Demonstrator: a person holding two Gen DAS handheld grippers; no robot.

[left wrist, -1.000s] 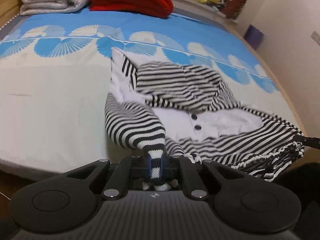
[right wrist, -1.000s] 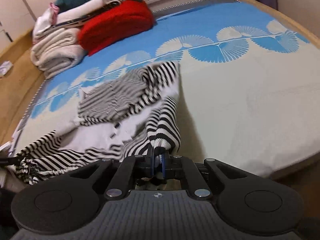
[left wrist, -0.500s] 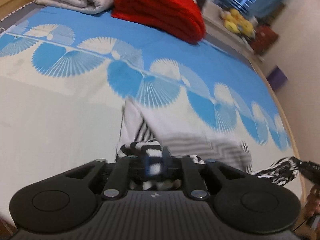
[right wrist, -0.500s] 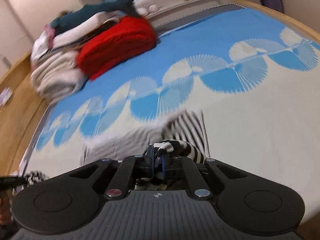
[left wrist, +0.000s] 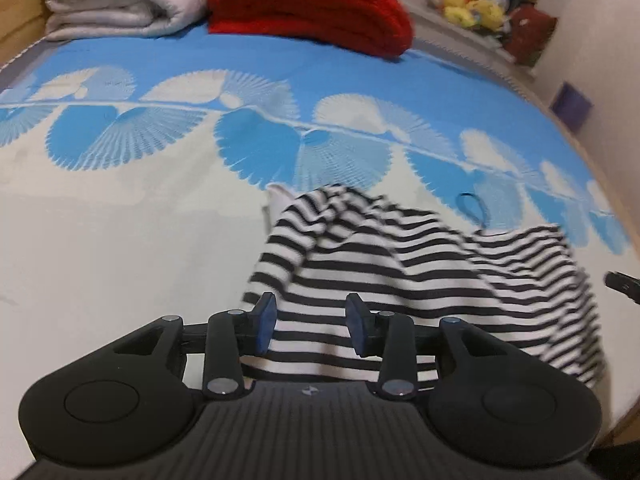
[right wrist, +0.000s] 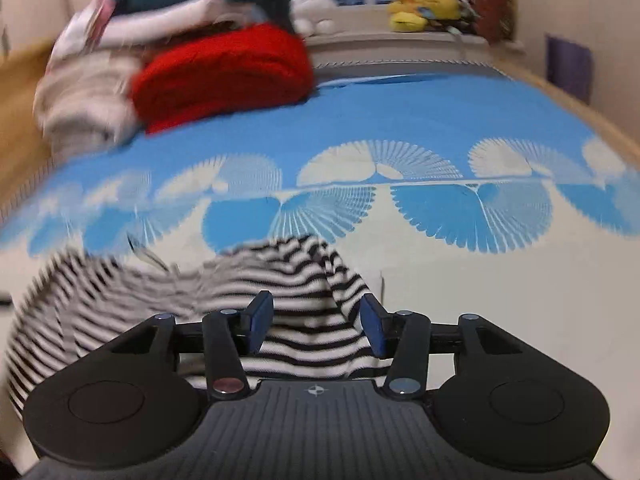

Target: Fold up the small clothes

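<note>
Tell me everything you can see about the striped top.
The striped top is a small black-and-white garment of soft, knit-looking fabric. It lies loosely bunched and rumpled on the pale part of the bedspread, just short of the blue fan pattern. A white edge peeks out at its far left. Its near edge sits between the open fingers of the left gripper and the right gripper; neither clamps it.

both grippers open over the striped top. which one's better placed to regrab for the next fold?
Probably left. The left gripper sits open over flat, sharply visible cloth of the striped top. The right gripper is open too, but over a bunched sleeve edge, and its view is blurred.
</note>
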